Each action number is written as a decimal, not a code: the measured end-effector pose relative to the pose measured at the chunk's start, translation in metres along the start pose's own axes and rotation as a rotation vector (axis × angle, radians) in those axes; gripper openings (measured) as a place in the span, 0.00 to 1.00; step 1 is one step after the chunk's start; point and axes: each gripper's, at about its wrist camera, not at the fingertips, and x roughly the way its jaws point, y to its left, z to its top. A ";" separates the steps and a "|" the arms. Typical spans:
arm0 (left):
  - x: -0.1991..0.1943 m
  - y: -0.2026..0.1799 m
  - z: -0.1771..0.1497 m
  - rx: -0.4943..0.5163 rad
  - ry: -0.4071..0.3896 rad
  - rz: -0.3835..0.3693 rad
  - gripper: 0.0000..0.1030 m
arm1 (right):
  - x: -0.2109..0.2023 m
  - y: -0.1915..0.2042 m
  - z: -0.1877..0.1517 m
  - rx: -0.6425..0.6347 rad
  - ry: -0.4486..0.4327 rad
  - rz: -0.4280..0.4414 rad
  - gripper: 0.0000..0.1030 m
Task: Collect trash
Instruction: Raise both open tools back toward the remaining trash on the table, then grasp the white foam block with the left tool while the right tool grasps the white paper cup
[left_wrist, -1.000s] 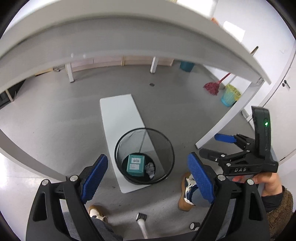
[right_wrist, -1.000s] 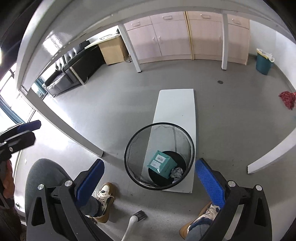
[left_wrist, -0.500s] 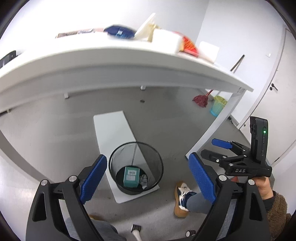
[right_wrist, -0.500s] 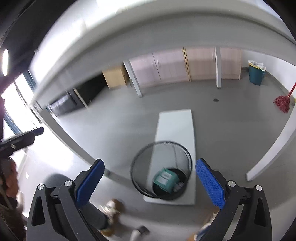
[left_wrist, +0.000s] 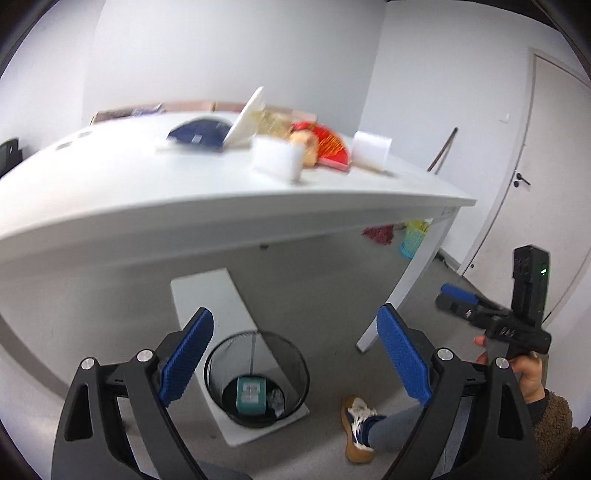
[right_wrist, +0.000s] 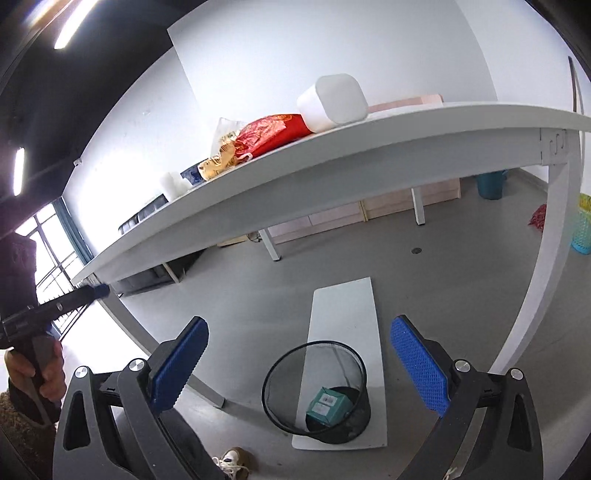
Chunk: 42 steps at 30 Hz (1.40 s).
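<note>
1. The left gripper (left_wrist: 293, 360) hangs in the air with its blue pads spread wide, holding nothing.
2. The right gripper (right_wrist: 303, 367) is likewise wide open and empty.
3. Below them a black mesh wastebasket (left_wrist: 257, 376) stands on a white board (left_wrist: 210, 299) on the floor, with a teal box (left_wrist: 252, 396) and crumpled paper (left_wrist: 276, 399) inside.
4. On the tabletop (left_wrist: 129, 184), near its far right corner, lie a red packet (left_wrist: 327, 147), white foam blocks (left_wrist: 277, 160) and a dark blue bag (left_wrist: 199, 133), blurred.

box (left_wrist: 251, 395) in bin (left_wrist: 258, 354) under table (left_wrist: 110, 192)
</note>
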 end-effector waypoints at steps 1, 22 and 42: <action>-0.001 -0.002 0.004 0.005 -0.026 -0.014 0.88 | -0.001 0.000 0.002 -0.010 -0.003 -0.006 0.97; 0.030 -0.012 0.065 0.081 -0.284 0.043 0.96 | -0.002 0.032 0.076 -0.233 -0.195 0.045 0.97; 0.090 0.014 0.101 0.051 -0.166 0.062 0.62 | 0.083 0.003 0.173 -0.156 -0.136 0.012 0.96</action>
